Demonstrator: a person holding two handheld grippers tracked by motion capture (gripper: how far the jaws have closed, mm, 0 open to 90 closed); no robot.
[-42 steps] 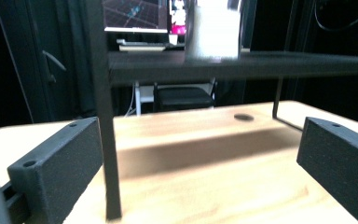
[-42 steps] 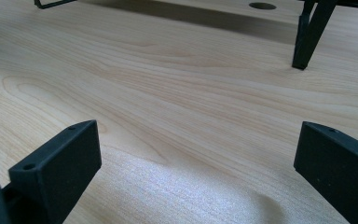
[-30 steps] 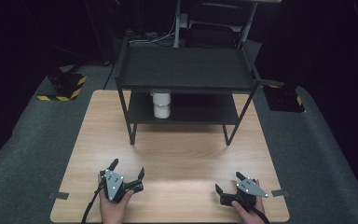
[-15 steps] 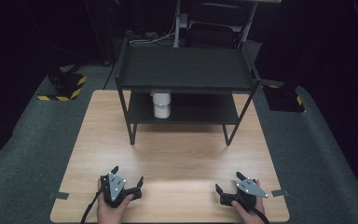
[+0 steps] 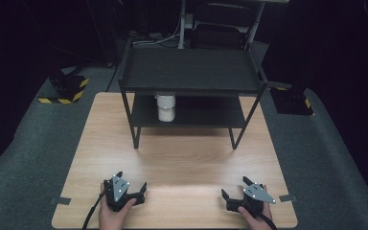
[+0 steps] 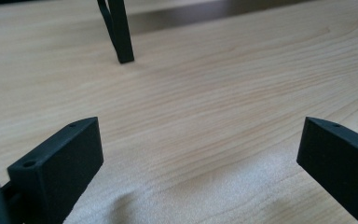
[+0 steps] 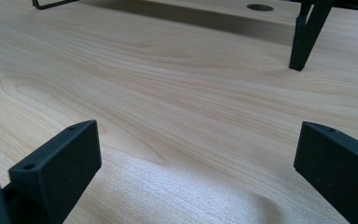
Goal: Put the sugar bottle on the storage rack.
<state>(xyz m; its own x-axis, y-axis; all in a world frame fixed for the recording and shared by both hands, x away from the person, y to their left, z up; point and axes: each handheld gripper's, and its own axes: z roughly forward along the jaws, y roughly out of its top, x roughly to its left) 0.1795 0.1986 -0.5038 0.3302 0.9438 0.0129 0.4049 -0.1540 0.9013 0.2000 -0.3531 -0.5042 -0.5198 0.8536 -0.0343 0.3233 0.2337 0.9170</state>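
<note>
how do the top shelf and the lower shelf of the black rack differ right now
The top shelf is bare; the lower shelf holds a white jar near its left end. The top shelf lies in open view, while the lower shelf sits partly hidden beneath it. Both are black, flat and part of one rack.

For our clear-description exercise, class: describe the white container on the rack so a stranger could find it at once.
Start at the wooden table, then the black two-tier rack standing at its far end. On the rack's lower shelf, toward its left side, stands a small white jar, upright and partly hidden under the top tier. It is the one pale thing on the dark rack.
</note>
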